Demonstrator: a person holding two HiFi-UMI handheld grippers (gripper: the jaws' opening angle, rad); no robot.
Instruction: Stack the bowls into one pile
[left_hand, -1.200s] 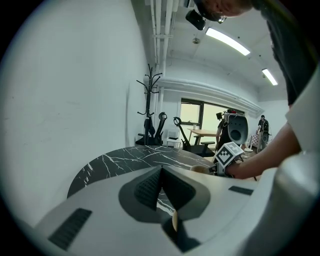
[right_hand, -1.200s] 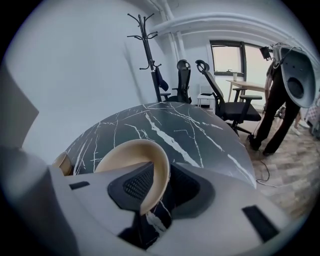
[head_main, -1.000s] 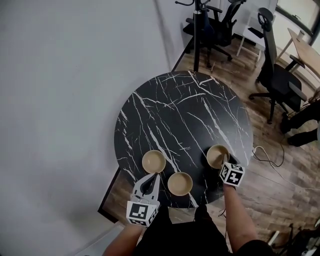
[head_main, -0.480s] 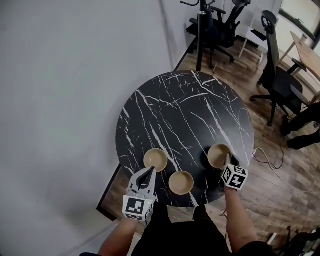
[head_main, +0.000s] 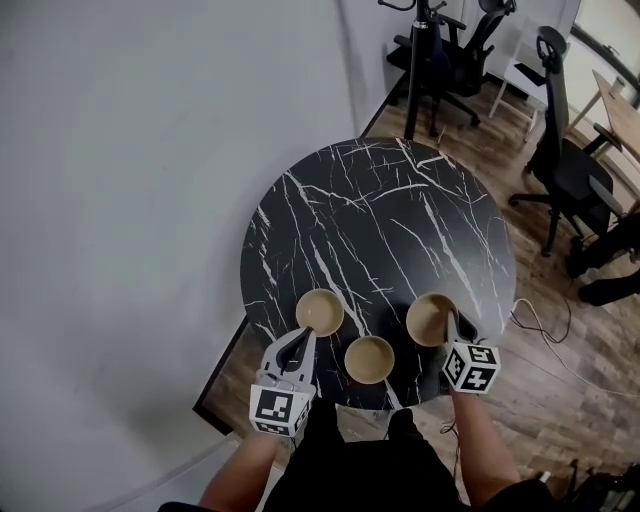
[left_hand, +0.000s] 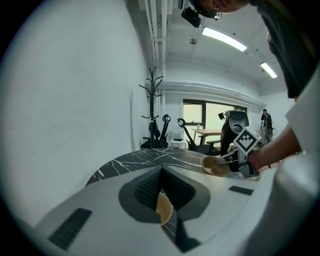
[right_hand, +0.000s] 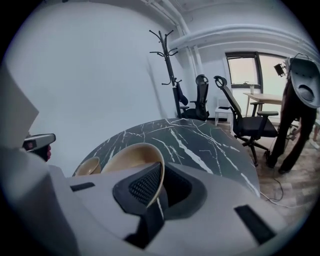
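Three tan bowls are on or over a round black marble table (head_main: 380, 220). My right gripper (head_main: 450, 325) is shut on the near rim of the right bowl (head_main: 430, 318) and holds it tilted, just above the table. The rim runs between the pads (right_hand: 145, 185) in the right gripper view, where the right bowl (right_hand: 132, 155) fills the middle. The left bowl (head_main: 320, 312) and middle bowl (head_main: 369, 359) rest on the table. My left gripper (head_main: 303, 338) is shut with nothing in it, tips by the left bowl's near rim (left_hand: 165, 210).
A white wall runs along the left. Office chairs (head_main: 570, 160) and a coat stand (head_main: 420, 60) stand on the wood floor beyond the table, and a cable (head_main: 540, 325) lies at the right. The table's far half is bare marble.
My right gripper has risen with the right bowl, which now hangs off the tabletop. My left gripper has edged forward towards the left bowl.
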